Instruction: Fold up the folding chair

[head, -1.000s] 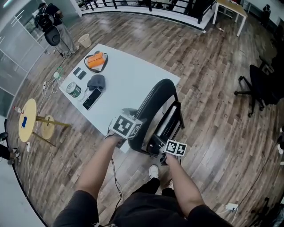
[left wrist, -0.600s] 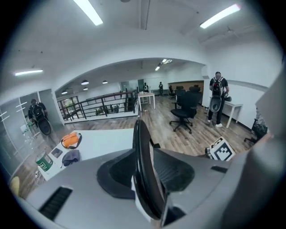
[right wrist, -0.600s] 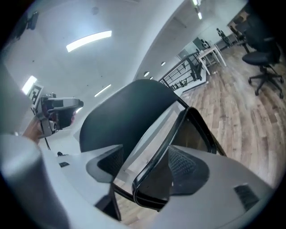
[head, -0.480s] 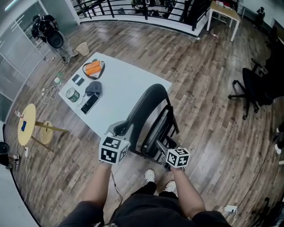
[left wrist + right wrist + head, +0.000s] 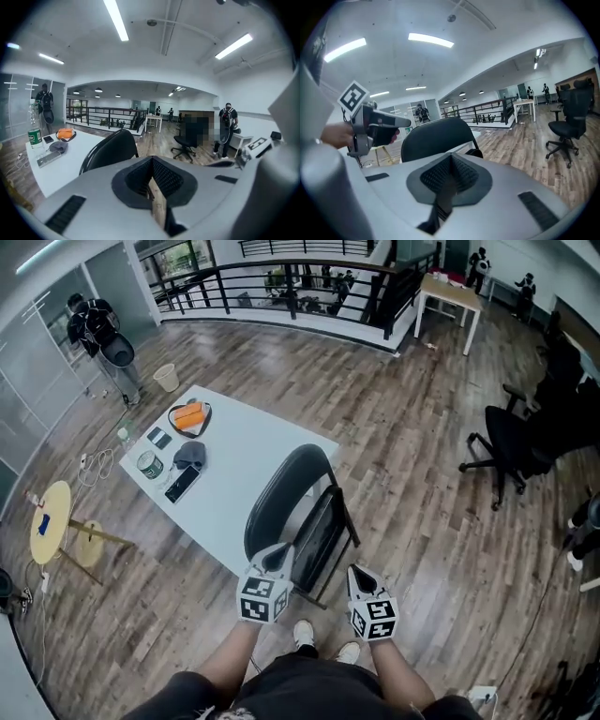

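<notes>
Floor: wood planks, carrying everything here.

Worktop: white and rectangular, set cornerwise to me in the head view.

Folding chair: black, standing on the floor against the worktop's near right edge, by its near corner. The curved backrest is upright. The seat looks tipped up close beside it, so the chair reads narrow. Both gripper views show the backrest straight ahead.

Office chair: black, on castors, well apart at the right.

Left tool: jaws together, nothing between them. It hangs just in front of the chair's lower back. I cannot tell whether it touches.

Right tool: jaws together and empty, near the chair's right side and apart from it.

Small things lie along the worktop's left edge toward the far left corner:
- Orange item in a dark tray
- Grey cloth lump
- Green-labelled can
- Dark phone, nearest me of the four
</notes>
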Demonstrator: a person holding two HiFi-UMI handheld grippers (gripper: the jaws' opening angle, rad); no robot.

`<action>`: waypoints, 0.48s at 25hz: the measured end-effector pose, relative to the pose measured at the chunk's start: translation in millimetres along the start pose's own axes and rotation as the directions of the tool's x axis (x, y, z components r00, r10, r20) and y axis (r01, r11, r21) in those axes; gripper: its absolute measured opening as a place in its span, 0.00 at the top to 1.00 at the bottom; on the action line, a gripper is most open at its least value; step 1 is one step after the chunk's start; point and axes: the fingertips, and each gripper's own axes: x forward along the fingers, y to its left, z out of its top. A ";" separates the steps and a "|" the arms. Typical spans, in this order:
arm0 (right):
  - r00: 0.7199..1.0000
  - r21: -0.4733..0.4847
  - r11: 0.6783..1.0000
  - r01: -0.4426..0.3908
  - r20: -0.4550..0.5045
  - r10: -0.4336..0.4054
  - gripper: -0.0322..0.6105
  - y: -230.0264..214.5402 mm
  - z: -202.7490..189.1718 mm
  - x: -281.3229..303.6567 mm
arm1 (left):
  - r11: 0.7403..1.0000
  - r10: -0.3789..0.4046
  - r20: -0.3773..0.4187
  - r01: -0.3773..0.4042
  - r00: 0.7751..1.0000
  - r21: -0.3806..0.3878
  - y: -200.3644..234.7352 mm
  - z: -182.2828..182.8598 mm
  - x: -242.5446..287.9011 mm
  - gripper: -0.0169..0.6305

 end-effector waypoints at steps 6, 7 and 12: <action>0.991 -0.125 0.986 0.106 0.097 -0.094 0.93 -8.0 31.9 -59.7 | 0.999 -0.034 0.122 0.037 0.992 -0.025 -55.7 -10.6 -8.9 0.97; 0.987 -0.133 0.983 0.126 0.112 -0.111 0.93 -11.6 36.8 -67.2 | 0.998 -0.053 0.137 0.055 0.989 -0.014 -65.0 -7.9 -8.7 0.97; 0.965 -0.163 0.961 0.222 0.176 -0.193 0.93 -33.4 54.8 -95.9 | 0.994 -0.111 0.161 0.109 0.981 0.019 -96.0 2.2 -5.6 0.97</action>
